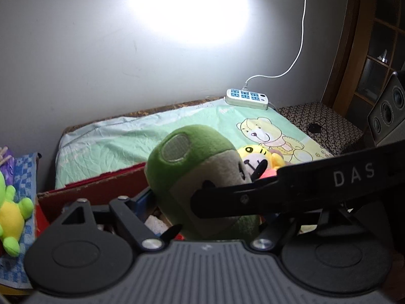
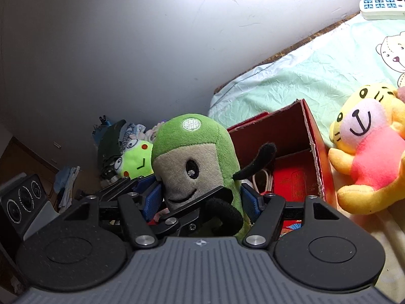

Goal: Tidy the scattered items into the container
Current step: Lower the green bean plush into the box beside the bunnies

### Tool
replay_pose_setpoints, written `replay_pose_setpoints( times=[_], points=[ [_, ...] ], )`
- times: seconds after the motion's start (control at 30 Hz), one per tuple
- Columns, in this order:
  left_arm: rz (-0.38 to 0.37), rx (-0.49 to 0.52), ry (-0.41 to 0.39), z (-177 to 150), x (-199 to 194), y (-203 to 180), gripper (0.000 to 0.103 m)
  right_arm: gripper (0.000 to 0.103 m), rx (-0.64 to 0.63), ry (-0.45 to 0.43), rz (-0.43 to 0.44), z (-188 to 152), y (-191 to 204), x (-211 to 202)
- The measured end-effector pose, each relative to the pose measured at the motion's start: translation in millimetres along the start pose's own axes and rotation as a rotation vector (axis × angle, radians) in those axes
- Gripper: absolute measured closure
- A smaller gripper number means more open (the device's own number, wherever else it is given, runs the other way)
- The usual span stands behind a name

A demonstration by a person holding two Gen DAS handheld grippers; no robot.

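Both grippers were clamped on the same green plush toy (image 2: 195,157), a tall soft figure with a green hood, a beige face and thin black arms. In the right wrist view the right gripper (image 2: 201,198) held the toy's lower body between its 2 blue pads (image 2: 249,200), one pressed against each side, and the toy stood upright facing the camera. A black finger of the left gripper (image 2: 195,206) crossed the toy's front below its smile. In the left wrist view the same toy (image 1: 192,167) filled the centre, seen from its side, and the left gripper (image 1: 202,217) appeared closed on its lower part, though only one blue pad showed at the toy's left and the other side was hidden, so that grip was less certain. The right gripper's long black finger (image 1: 291,190) lay across the toy there. The toy hung over the open red cardboard box (image 2: 291,152), just above its near edge, not yet resting inside it. The box stood on a bed covered by a pale green sheet (image 2: 303,76) printed with a cartoon bear. A yellow tiger toy (image 2: 367,147) in a pink shirt lay on the sheet just right of the box. A bright green frog toy (image 2: 134,160) sat behind the held toy to the left. A white power strip (image 1: 246,98) rested at the far edge of the bed against the wall.
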State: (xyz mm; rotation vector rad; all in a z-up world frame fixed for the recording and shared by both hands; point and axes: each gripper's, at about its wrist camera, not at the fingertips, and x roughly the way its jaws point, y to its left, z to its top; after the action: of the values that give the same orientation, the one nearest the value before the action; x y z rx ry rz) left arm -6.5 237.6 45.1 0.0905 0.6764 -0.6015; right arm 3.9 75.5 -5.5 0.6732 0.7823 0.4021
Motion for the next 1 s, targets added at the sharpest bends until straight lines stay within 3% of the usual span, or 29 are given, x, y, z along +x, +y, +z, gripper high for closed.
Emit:
replay_pose_setpoints(
  times=[0.37, 0.53, 0.7, 0.77, 1.0],
  points=[
    [-0.012, -0.051, 0.123, -27.3, 36.4, 18.8, 0.019, 0.036, -0.029, 0.117, -0.132, -11.1, -5.5, 37.9],
    [0.005, -0.095, 0.173, -40.0, 40.9, 31.1, 0.019, 0.036, -0.025, 0.182, -0.149, -17.7, -6.0, 54.7],
    [0.096, -0.043, 0.180, -46.0, 36.5, 26.3, 0.019, 0.036, -0.054, 0.224, -0.132, -23.5, 1.5, 64.4],
    [0.096, -0.058, 0.201, -47.9, 37.7, 29.1, 0.019, 0.036, -0.048, 0.240, -0.125, -24.6, -0.2, 67.4],
    [0.124, -0.049, 0.204, -50.0, 43.3, 19.8, 0.016, 0.033, -0.071, 0.236, -0.158, -25.4, -4.0, 58.0]
  ],
)
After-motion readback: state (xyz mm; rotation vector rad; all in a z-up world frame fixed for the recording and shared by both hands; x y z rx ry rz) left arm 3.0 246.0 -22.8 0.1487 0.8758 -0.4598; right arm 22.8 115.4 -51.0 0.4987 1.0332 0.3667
